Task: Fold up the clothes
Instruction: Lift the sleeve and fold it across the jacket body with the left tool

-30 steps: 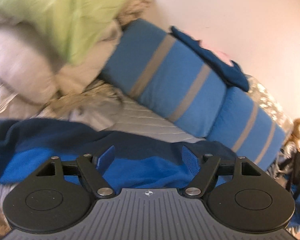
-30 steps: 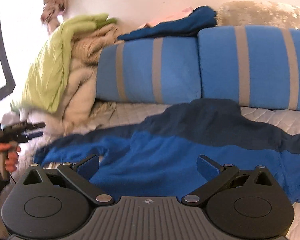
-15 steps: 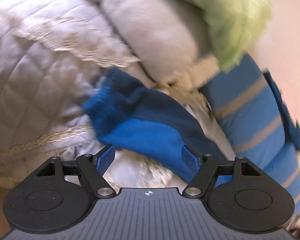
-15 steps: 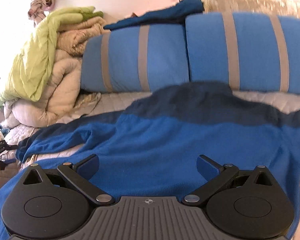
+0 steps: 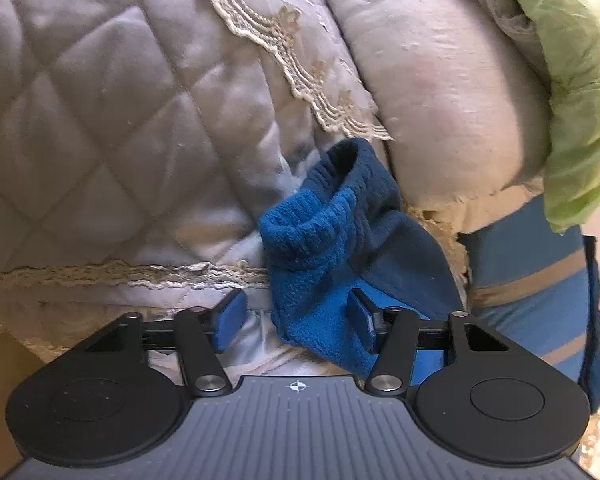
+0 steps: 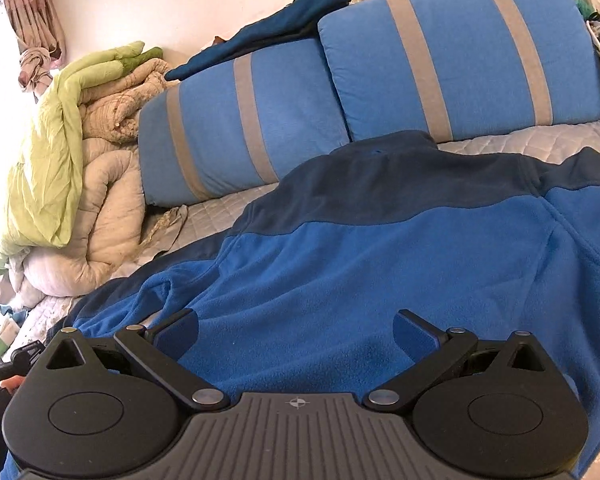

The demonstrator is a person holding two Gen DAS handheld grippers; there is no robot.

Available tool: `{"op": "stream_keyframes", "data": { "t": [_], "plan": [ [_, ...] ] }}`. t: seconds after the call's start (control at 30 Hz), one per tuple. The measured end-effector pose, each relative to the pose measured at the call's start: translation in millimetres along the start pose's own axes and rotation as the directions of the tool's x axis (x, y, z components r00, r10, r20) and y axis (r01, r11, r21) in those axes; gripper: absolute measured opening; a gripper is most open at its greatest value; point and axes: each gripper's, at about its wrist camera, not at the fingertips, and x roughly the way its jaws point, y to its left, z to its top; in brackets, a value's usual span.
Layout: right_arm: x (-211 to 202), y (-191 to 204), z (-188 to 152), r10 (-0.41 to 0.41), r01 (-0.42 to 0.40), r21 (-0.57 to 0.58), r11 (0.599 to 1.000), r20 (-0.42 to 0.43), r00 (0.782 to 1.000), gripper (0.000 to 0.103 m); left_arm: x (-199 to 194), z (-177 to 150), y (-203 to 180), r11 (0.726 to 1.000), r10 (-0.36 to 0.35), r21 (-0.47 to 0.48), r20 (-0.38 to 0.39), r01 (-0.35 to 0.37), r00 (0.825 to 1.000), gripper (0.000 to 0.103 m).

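A blue fleece jacket [image 6: 380, 264] lies spread flat on the quilted bed [image 5: 100, 120], its collar towards two striped blue pillows [image 6: 452, 52]. One sleeve runs out to the side, and its ribbed cuff [image 5: 320, 216] ends beside a rolled beige duvet [image 5: 440, 76].

The left gripper [image 5: 298, 316] is at that cuff. Its jaws are closing, with the lower edge of the sleeve between them; the right-hand pad is against the fleece, while the other is not yet touching it. The right gripper [image 6: 296, 334] hovers low over the jacket's body with its jaws wide and nothing held.

The step in hand looks like taking the sleeve end to fold it across the body. To do it well, the left jaws should catch both layers of the cuff, not just the top one, and avoid pinching the lace-edged bedcover beneath. The right gripper could pin the body so it does not drag.

Counted: one jacket being folded, one more dark garment [image 6: 276, 28] on top of the pillows, two pillows, one duvet, one green blanket [image 6: 48, 152].
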Motion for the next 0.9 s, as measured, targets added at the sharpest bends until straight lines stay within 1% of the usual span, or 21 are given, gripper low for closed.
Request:
{"op": "stream_keyframes", "data": {
  "t": [0.03,0.07,0.1,0.17,0.27,0.37,0.47,0.57,0.63,0.73,0.8,0.9],
  "plan": [
    [0,0,0,0.001,-0.001,-0.001,1.000,-0.001,1.000,0.103,-1,1,-2,1.000,0.030,0.008,0.000,-0.030,1.000,0.027],
    [0,0,0,0.002,-0.002,-0.001,1.000,-0.002,1.000,0.103,-3,5,-3,1.000,0.024,0.017,-0.004,-0.024,1.000,0.016],
    [0,-1,0,0.004,-0.004,0.000,1.000,-0.003,1.000,0.103,-5,8,-4,1.000,0.015,0.026,-0.008,-0.015,1.000,0.010],
    [1,-2,1,0.010,-0.010,0.006,1.000,-0.005,1.000,0.103,-11,18,-11,1.000,0.001,0.029,-0.002,-0.001,1.000,0.009],
    [1,-5,1,0.015,-0.015,0.019,1.000,-0.001,1.000,0.103,-25,36,-31,0.998,-0.019,0.066,0.038,0.016,0.999,0.008],
    [1,-6,1,0.018,-0.018,0.028,0.999,0.002,1.000,0.103,-41,58,-63,0.990,-0.025,0.138,0.102,0.011,0.994,0.008],
    [2,-5,1,0.018,-0.018,0.022,1.000,-0.001,1.000,0.103,-46,67,-96,0.972,-0.034,0.234,0.133,0.002,0.990,0.008],
    [1,-4,1,0.014,-0.014,0.006,1.000,0.000,1.000,0.103,-53,69,-129,0.946,-0.044,0.324,0.167,-0.013,0.985,0.008],
    [2,-3,1,0.011,-0.011,-0.003,1.000,-0.001,1.000,0.103,-53,65,-147,0.932,-0.055,0.363,0.184,-0.016,0.981,0.008],
    [1,-2,0,0.013,-0.013,-0.012,1.000,0.000,1.000,0.103,-63,52,-175,0.887,-0.087,0.461,0.202,-0.016,0.976,0.008],
    [1,-2,0,0.010,-0.010,-0.015,1.000,-0.002,1.000,0.103,-67,41,-193,0.862,-0.125,0.506,0.193,0.011,0.973,0.008],
    [2,-2,0,0.010,-0.010,-0.018,1.000,-0.008,1.000,0.103,-70,26,-216,0.827,-0.164,0.561,0.182,0.035,0.969,0.008]
  ]
}}
